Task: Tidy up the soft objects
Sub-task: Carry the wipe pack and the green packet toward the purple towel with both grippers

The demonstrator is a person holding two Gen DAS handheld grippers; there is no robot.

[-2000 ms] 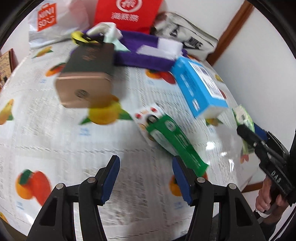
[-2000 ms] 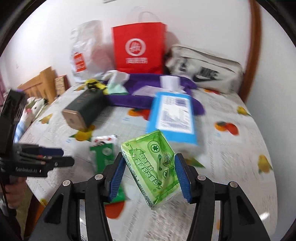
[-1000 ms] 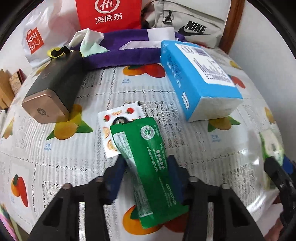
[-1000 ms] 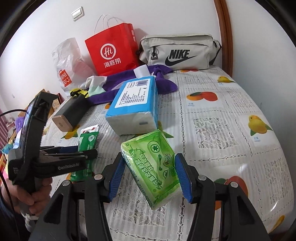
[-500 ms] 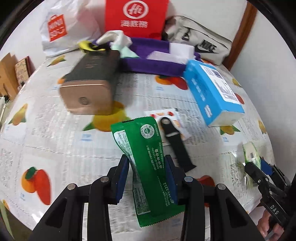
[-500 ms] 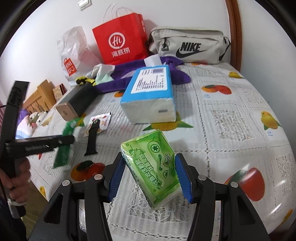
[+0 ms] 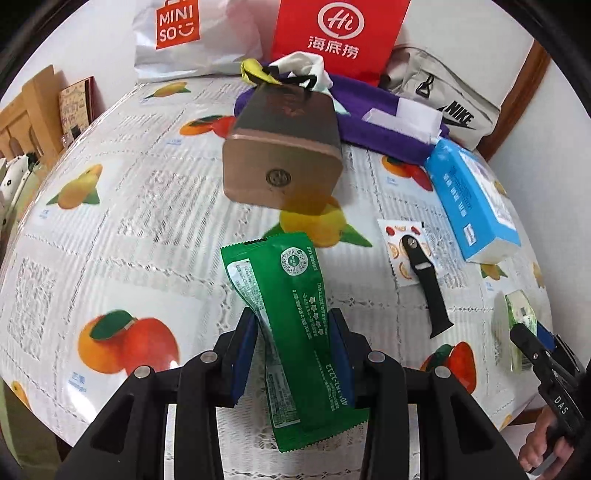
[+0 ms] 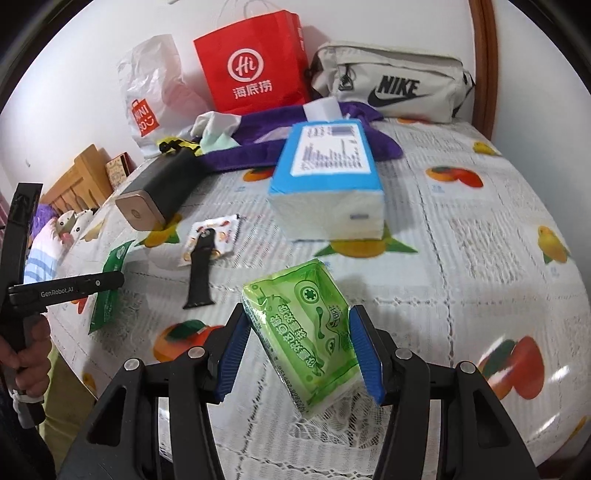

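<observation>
- On the left wrist view, the left gripper (image 7: 291,343) has its blue pads pressed on both sides of a dark green sachet (image 7: 291,321), jaws narrowed to the packet's width; the sachet stands tilted, its top leaning away from the camera and its lower end hanging below the pads, clear of the fruit-print tablecloth (image 7: 122,206).
- Beyond it lies a dark box with a copper-coloured end (image 7: 282,155), its end face turned to the camera.
- To the right, a black watch strap (image 7: 424,280) lies across a small fruit-printed packet (image 7: 397,240), and a blue tissue pack (image 7: 469,199) sits further right.
- Behind these are a purple cloth (image 7: 373,107), a red paper bag (image 7: 336,33), a white plastic bag (image 7: 181,33) and a beige waist bag (image 7: 443,92) against the wall.
- At the right edge, the right gripper (image 7: 532,332) shows side-on with a light green tissue pack (image 7: 517,314) at its tip, held by a hand (image 7: 543,443).
- On the right wrist view, the right gripper (image 8: 301,352) is about half open, its blue pads clamped on the light green tissue pack (image 8: 310,332), which sits tilted between them and raised off the tablecloth (image 8: 480,258).
- The blue tissue pack (image 8: 328,184) lies just ahead; left of it are the watch strap (image 8: 201,269) on the printed packet (image 8: 218,232) and the dark box (image 8: 162,192).
- At the left edge, the left gripper (image 8: 107,282) carries the green sachet (image 8: 107,291) edge-on, in a hand (image 8: 26,362).
</observation>
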